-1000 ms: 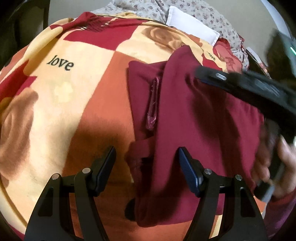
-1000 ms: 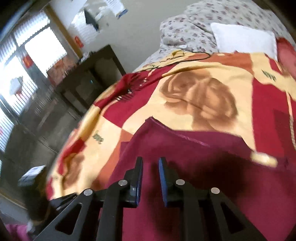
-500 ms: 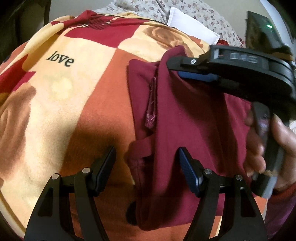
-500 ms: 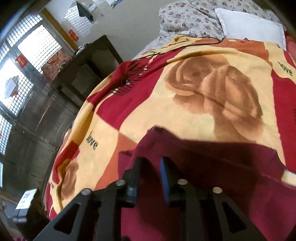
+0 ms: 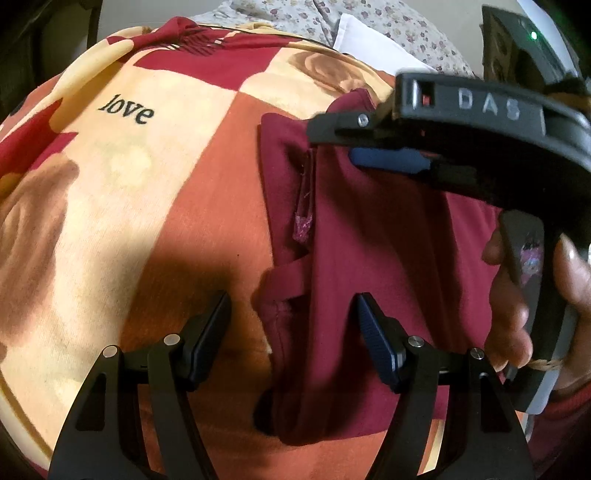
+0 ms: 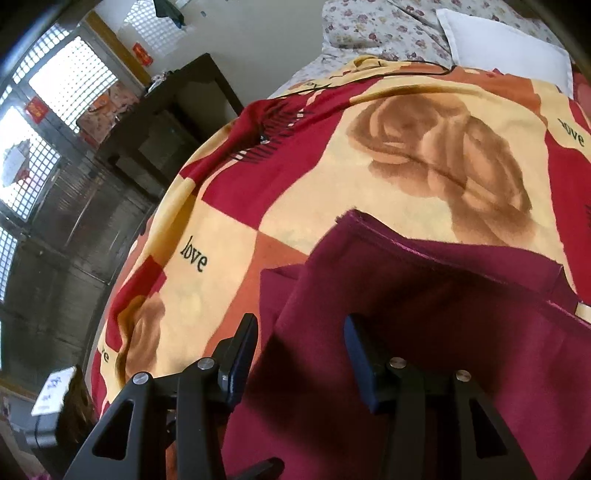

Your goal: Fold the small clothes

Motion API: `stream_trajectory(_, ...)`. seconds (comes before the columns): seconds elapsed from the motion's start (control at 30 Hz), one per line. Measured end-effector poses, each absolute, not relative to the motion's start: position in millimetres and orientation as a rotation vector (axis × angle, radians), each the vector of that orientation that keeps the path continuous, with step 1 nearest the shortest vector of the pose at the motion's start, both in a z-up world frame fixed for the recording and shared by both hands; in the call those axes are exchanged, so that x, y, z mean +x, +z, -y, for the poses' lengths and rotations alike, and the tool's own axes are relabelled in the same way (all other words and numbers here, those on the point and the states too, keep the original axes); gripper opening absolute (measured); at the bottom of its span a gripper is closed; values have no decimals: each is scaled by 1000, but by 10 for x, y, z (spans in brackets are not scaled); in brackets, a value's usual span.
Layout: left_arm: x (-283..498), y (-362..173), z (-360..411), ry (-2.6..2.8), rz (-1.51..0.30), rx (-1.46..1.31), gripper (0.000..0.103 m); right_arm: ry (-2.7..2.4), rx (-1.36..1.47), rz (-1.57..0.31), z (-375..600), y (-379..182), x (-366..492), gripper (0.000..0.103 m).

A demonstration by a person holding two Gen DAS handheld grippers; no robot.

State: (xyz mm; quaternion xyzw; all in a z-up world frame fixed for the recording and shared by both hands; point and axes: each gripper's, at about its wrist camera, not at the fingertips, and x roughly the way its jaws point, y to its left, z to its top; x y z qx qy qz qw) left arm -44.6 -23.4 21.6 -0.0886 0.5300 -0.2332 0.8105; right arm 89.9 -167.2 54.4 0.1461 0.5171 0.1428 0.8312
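Observation:
A small dark red garment (image 5: 373, 243) lies folded lengthwise on a rose-patterned blanket (image 5: 155, 177). A folded-in part with a glittery strip (image 5: 304, 206) lies along its left side. My left gripper (image 5: 291, 325) is open, its fingers on either side of the garment's near left edge. My right gripper (image 6: 301, 349) is open just above the garment (image 6: 424, 317) near its far left corner. It also shows in the left wrist view (image 5: 369, 142), held side-on over the garment's far end.
The blanket (image 6: 424, 147) reads "love" and covers the bed. A white pillow (image 6: 506, 55) and a floral sheet (image 6: 384, 29) lie at the head. A dark wooden cabinet (image 6: 173, 118) and barred windows (image 6: 44, 122) stand off the bed's left side.
My right gripper went from shut to open and moved left along the garment's far edge. My left gripper stayed open in place.

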Motion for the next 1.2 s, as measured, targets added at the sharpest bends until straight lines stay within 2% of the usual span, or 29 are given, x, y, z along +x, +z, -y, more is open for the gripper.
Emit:
stream_trajectory(0.33,-459,210,125,-516,-1135,-228,70,263,264,-1153,1553,431,1021,51)
stream_trajectory(0.6,-459,262,-57,-512,-1147,-269,70,299,259,-1084,1502,529,881,50)
stream_trajectory(0.87,-538,211,-75,-497,-1133,-268,70,196,65,-1169,1239,426,967,53)
stream_trajectory(0.97,-556,201,-87,-505,-1124,-291,70,180,36,-1157,1157,378,999,68)
stream_trajectory(1.03,-572,216,-70,-507,-1123,-276,70,176,-30,-1146,1038,314,1009,82)
stream_trajectory(1.07,-582,215,-42,-507,-1124,-271,70,174,-62,-1144,999,291,1006,85)
stream_trajectory(1.13,-577,216,-41,-510,-1125,-269,70,161,-125,-1130,958,257,996,83)
stream_trajectory(1.17,-577,215,-47,-512,-1129,-274,70,143,-134,-1118,986,264,985,72)
stream_trajectory(1.2,-573,219,-57,-514,-1130,-281,70,113,-128,-1098,1073,311,964,50)
